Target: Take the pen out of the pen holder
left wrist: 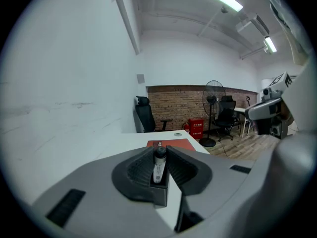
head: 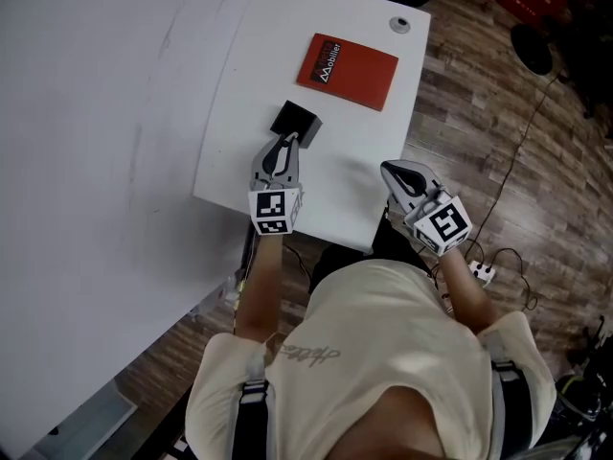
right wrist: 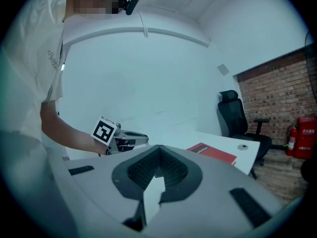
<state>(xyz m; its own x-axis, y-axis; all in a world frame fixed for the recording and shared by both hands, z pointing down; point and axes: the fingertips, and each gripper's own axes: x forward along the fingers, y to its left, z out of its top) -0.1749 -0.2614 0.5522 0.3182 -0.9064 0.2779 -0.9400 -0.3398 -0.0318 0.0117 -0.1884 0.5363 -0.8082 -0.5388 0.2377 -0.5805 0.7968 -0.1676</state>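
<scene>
A white pen with a black cap stands upright in a small black pen holder on the white table. My left gripper is shut on the pen, with a ribbed pad pressed against each side of it. In the head view the left gripper reaches the pen holder from the near side; the pen itself is hidden there. My right gripper hovers over the table's near right edge, shut with nothing between its jaws. In the right gripper view its pads meet at the tip.
A red book lies on the far part of the table, beyond the holder, with a round cable grommet at the far corner. A white wall runs along the left. Wooden floor with cables lies to the right. An office chair stands behind the table.
</scene>
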